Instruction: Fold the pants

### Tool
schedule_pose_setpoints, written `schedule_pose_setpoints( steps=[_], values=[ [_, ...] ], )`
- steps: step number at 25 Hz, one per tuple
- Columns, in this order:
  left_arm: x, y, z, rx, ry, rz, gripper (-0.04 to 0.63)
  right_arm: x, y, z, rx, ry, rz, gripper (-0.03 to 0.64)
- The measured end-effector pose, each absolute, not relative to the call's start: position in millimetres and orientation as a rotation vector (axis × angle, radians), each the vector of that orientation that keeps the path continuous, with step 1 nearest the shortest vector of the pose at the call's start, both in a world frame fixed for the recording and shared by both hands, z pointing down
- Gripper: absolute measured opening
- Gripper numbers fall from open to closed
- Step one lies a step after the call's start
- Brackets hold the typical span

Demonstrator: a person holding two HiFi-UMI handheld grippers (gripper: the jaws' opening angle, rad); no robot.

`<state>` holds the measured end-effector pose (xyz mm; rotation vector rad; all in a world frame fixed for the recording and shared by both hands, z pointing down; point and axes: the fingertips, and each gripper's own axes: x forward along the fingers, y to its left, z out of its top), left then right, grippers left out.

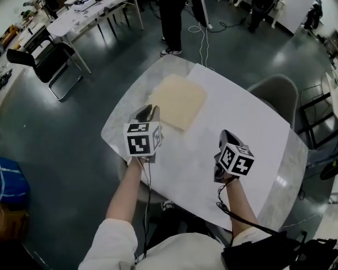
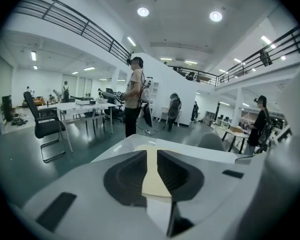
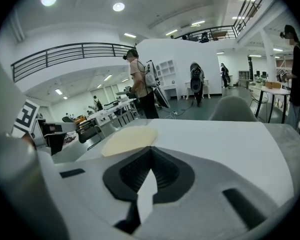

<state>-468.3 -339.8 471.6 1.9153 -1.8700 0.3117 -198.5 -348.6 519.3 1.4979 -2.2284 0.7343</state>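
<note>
The pants lie folded into a flat cream rectangle on the far left part of the white table. My left gripper hovers above the pants' near left corner. In the left gripper view its jaws stand a narrow gap apart, with nothing between them and the pants showing through the gap. My right gripper hangs over bare table to the right of the pants. In the right gripper view its tips meet, empty, and the pants lie ahead to the left.
A grey chair stands at the table's far right edge. A person stands beyond the table, with cables on the floor beside them. A black office chair and a cluttered white desk are at the far left.
</note>
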Motion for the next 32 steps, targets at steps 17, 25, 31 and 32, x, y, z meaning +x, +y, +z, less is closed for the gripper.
schedule_pose_setpoints(
  steps=[17, 25, 31, 32],
  values=[
    [-390.3, -180.7, 431.3, 1.806, -2.008, 0.322, 0.015, -158.5, -231.0, 454.8, 1.379, -2.347, 0.607, -0.008],
    [-379.8, -162.2, 418.7, 1.788, -2.04, 0.319, 0.015, -147.9, -225.8, 427.8, 1.398, -2.374, 0.494, -0.009],
    [-380.3, -156.9, 417.4, 1.774, -2.052, 0.307, 0.015, -148.1, -223.1, 426.7, 1.391, -2.39, 0.515, -0.009],
    [-379.0, -156.7, 416.7, 1.772, -2.054, 0.304, 0.014, -146.7, -223.4, 425.6, 1.389, -2.392, 0.515, -0.009]
  ],
)
